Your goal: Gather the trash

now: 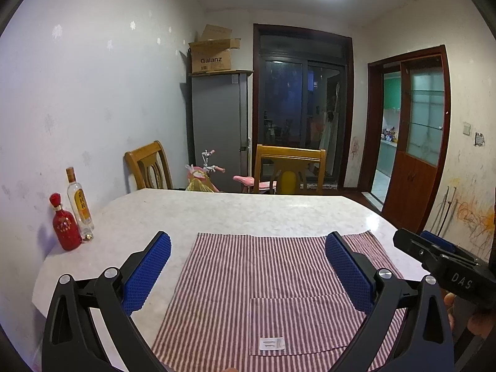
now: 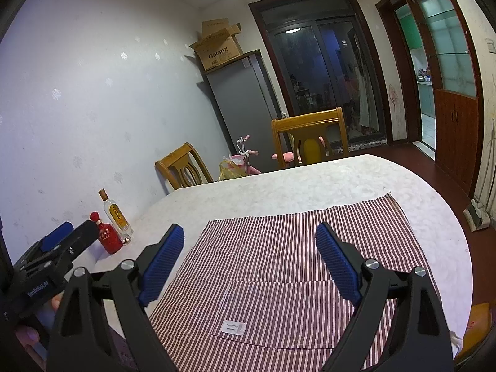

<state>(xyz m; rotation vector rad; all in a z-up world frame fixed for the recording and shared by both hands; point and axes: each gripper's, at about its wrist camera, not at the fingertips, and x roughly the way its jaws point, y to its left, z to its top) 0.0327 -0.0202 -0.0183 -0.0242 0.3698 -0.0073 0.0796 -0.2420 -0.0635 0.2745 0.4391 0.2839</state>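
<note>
A red-and-white striped cloth [image 1: 263, 272] [image 2: 279, 248] with a small white label lies flat on the pale marbled table [image 1: 232, 210] [image 2: 294, 186]. My left gripper [image 1: 248, 238] hovers open over the cloth's near part, with nothing between its blue pads. My right gripper [image 2: 249, 228] stands open beside it over the same cloth, also with nothing between its pads. Each view shows the other gripper at its edge. A red bottle [image 1: 65, 226] [image 2: 107, 235] and a clear bottle with a yellow label [image 1: 79, 204] [image 2: 116, 214] stand by the wall on the left. No loose litter shows on the table.
Two wooden chairs [image 1: 148, 167] [image 1: 290, 167] stand at the table's far side. Behind them are a yellow plastic bag [image 1: 198, 184] [image 2: 229, 169], a pink tricycle [image 1: 245, 181] and a grey fridge [image 1: 220, 117] topped with a cardboard box. Doorways open at the back and right.
</note>
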